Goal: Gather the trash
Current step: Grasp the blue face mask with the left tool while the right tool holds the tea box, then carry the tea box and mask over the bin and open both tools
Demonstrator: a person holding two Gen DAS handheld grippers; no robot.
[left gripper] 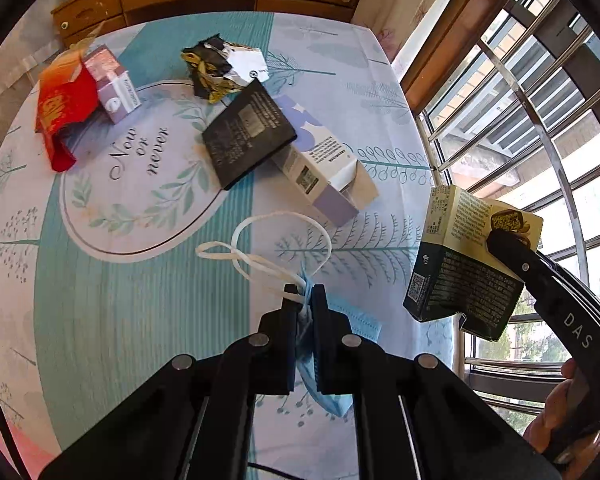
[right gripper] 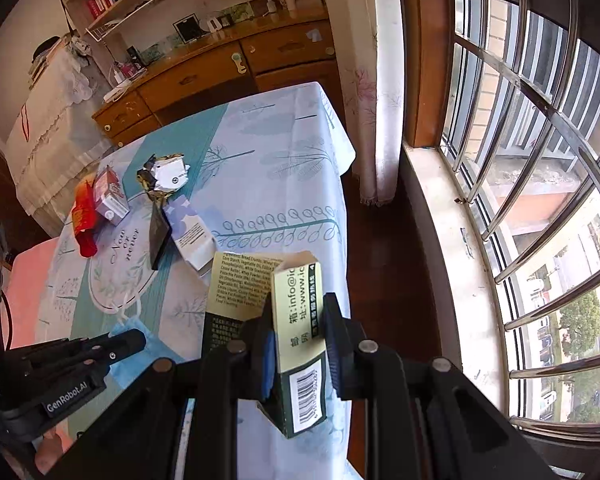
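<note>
**Both grippers loaded, five pieces left on the table**

Nearest to us, the left gripper point(left gripper: 303, 294) was pressed together on a blue face mask point(left gripper: 354, 326), pinching it where the white ear loops point(left gripper: 260, 248) join the cloth. The loops trailed over the tablecloth point(left gripper: 140, 280), and the mask looked just lifted or still brushing it; we could not tell which. Beside it, over the table edge toward the window, the right gripper point(right gripper: 296, 320) pinched a dark green and cream carton point(right gripper: 300, 360) with an open flap, held clear of the table.

We judged that the step in hand was the pick-up, with both grippers full. The next move would call for a bin or bag, and we saw none in either view, so the two pieces would first have to be carried out of the scene.

Farther on the table we counted five things still lying: one white and lilac carton point(left gripper: 320, 172), one flat black packet point(left gripper: 248, 136) leaning on it, one crumpled black and gold wrapper point(left gripper: 224, 68), one small pink box point(left gripper: 114, 84) and one red wrapper point(left gripper: 64, 112). So there were seven pieces of trash in all, one mask among them.
</note>
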